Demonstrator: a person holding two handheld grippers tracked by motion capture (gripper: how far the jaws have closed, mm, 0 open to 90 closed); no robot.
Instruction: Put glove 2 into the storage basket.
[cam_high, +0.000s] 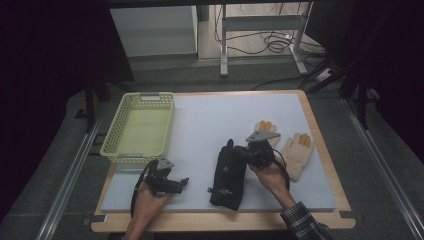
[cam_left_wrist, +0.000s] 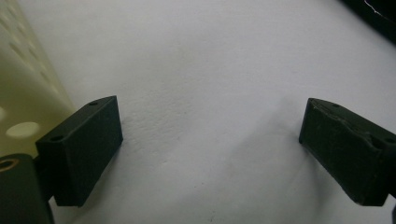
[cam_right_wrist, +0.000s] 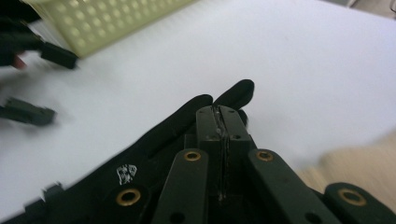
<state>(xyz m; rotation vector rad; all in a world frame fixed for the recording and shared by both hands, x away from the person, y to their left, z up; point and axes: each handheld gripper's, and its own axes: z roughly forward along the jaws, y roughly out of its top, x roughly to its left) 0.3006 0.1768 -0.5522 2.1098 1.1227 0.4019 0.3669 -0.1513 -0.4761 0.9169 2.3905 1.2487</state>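
Observation:
A black glove (cam_high: 228, 175) lies lengthwise on the white mat (cam_high: 220, 115), fingers pointing away from me. My right gripper (cam_high: 241, 152) is over its upper part. In the right gripper view the jaws (cam_right_wrist: 219, 114) are pressed together on a pinch of the black glove (cam_right_wrist: 154, 140), whose fingertips poke out past them. My left gripper (cam_high: 184, 182) rests near the mat's front left. Its jaws (cam_left_wrist: 210, 144) stand wide apart over bare mat with nothing between them. It also appears blurred in the right gripper view (cam_right_wrist: 44, 84).
A pale yellow perforated basket (cam_high: 140, 97) stands at the mat's back left, and its wall is close beside my left gripper (cam_left_wrist: 23, 93). Two beige gloves (cam_high: 298, 152) (cam_high: 266, 127) lie to the right of my right hand. Wooden table edges frame the mat.

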